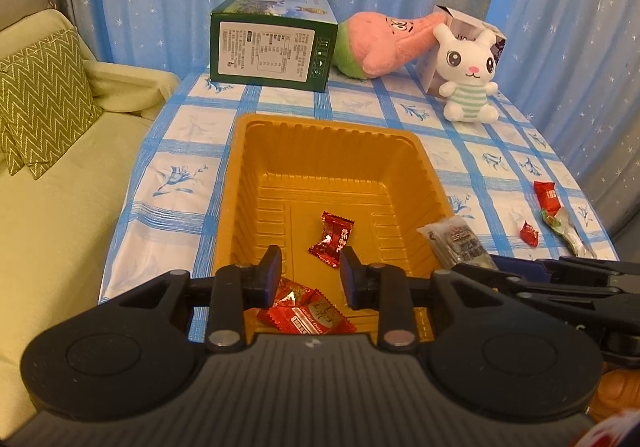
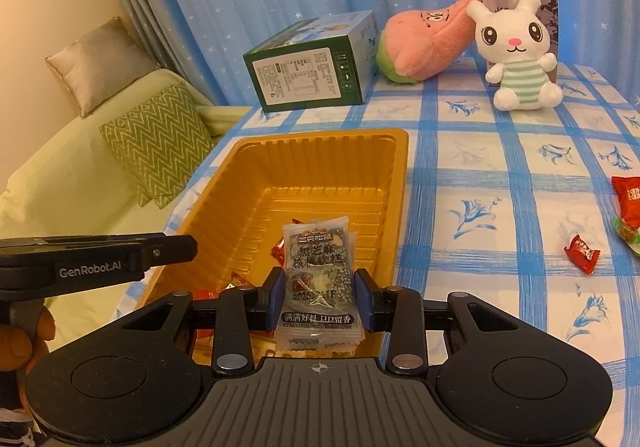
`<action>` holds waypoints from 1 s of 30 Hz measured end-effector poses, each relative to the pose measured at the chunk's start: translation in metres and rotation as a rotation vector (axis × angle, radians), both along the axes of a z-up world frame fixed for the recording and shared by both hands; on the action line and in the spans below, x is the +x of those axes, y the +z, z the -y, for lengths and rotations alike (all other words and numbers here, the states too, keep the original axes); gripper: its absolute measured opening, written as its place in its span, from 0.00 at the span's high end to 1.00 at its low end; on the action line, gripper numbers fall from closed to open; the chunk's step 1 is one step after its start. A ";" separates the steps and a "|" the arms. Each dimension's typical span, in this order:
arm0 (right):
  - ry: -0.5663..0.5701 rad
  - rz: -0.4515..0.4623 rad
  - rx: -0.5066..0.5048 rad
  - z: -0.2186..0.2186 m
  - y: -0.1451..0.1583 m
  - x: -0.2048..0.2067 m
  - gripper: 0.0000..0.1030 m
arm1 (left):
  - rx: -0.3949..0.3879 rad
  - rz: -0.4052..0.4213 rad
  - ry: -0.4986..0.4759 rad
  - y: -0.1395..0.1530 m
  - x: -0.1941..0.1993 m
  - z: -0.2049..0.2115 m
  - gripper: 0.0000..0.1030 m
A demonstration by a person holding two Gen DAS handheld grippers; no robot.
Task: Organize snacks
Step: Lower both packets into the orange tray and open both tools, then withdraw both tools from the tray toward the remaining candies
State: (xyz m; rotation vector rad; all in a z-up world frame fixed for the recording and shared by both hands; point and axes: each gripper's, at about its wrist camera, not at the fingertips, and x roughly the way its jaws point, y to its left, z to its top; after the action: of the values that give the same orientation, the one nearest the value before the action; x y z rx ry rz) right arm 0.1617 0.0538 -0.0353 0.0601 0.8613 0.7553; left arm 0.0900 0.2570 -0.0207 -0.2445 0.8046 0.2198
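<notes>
An orange plastic tray (image 1: 256,183) (image 2: 224,187) sits on the blue-checked table and holds a few red candies (image 1: 332,239). My left gripper (image 1: 310,275) is open and empty over the tray's near end, above red snack packets (image 1: 308,313). My right gripper (image 2: 320,293) is shut on a clear black-sesame snack packet (image 2: 318,271) and holds it over the tray's near right side; the packet also shows in the left wrist view (image 1: 456,241). Loose on the table to the right lie a small red candy (image 2: 582,253) (image 1: 529,233), a red packet (image 2: 628,201) (image 1: 547,197) and a green-and-clear wrapped candy (image 1: 566,231).
A green box (image 1: 272,43) (image 2: 308,67), a pink plush (image 1: 384,43) (image 2: 424,43) and a white rabbit plush (image 1: 468,75) (image 2: 518,51) stand at the table's far side against the blue curtain. A green sofa with cushions (image 1: 44,99) (image 2: 160,143) lies left of the table.
</notes>
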 end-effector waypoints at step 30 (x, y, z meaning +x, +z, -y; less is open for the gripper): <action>-0.134 0.002 0.024 0.084 0.027 -0.056 0.37 | -0.024 0.082 -0.013 0.043 -0.054 0.067 0.33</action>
State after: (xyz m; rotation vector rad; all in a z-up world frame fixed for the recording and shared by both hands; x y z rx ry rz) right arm 0.1057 -0.0299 -0.0078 0.1369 0.8375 0.6397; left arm 0.0356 0.1898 0.0220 -0.2688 0.7273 0.1868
